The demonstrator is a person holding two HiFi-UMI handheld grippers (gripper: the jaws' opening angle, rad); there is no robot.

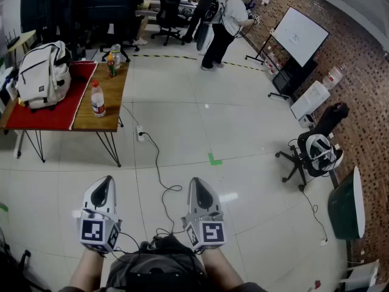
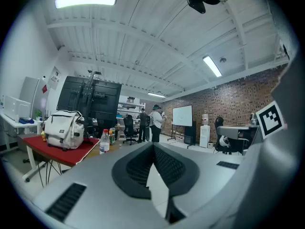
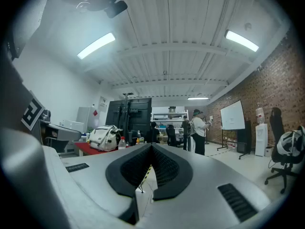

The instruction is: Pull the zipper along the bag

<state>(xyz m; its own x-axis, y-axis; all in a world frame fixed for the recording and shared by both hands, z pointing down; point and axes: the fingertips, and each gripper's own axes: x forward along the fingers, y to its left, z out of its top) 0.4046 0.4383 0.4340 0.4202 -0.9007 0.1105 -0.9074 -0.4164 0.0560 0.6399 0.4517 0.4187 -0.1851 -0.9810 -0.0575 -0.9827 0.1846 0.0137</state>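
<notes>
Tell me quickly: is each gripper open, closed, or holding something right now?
Left gripper: closed, holding nothing.
Right gripper: closed, holding nothing.

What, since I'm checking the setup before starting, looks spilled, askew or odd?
Nothing spilled or toppled: the backpack sits on the table, the bottles stand upright. Only a loose cable snakes across the floor.

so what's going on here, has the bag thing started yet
Not yet. The left gripper and right gripper are held out over the floor, both with jaws shut and empty. The white backpack sits untouched on the table some way ahead, near a water bottle.
</notes>
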